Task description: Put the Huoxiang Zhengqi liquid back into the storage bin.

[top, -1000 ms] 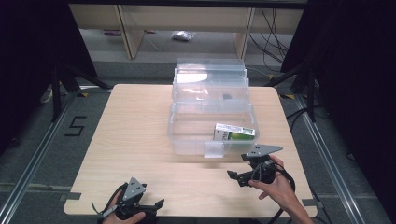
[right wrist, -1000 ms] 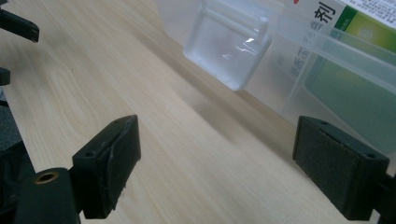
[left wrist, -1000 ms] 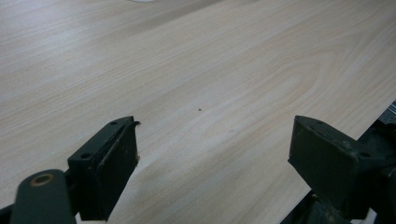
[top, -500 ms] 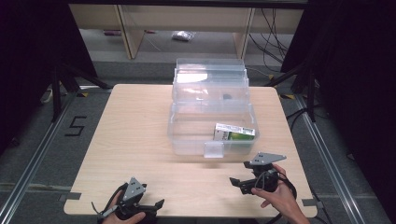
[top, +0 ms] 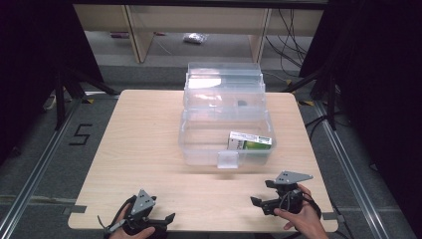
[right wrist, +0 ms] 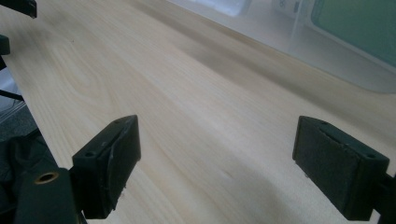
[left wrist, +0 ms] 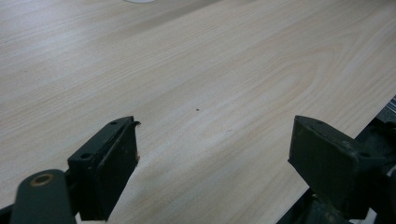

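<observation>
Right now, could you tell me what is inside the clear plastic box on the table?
A green and white carton lies in the clear plastic box, at its right side. The tiers behind hold one small dark item; glare hides the rest.

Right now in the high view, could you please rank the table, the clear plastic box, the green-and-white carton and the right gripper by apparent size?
1. table
2. clear plastic box
3. green-and-white carton and right gripper: they look similar in size, so unranked.

A pale wood-grain surface carries a clear plastic lidded box holding a green-and-white carton, near two black hand-held grippers.
</observation>
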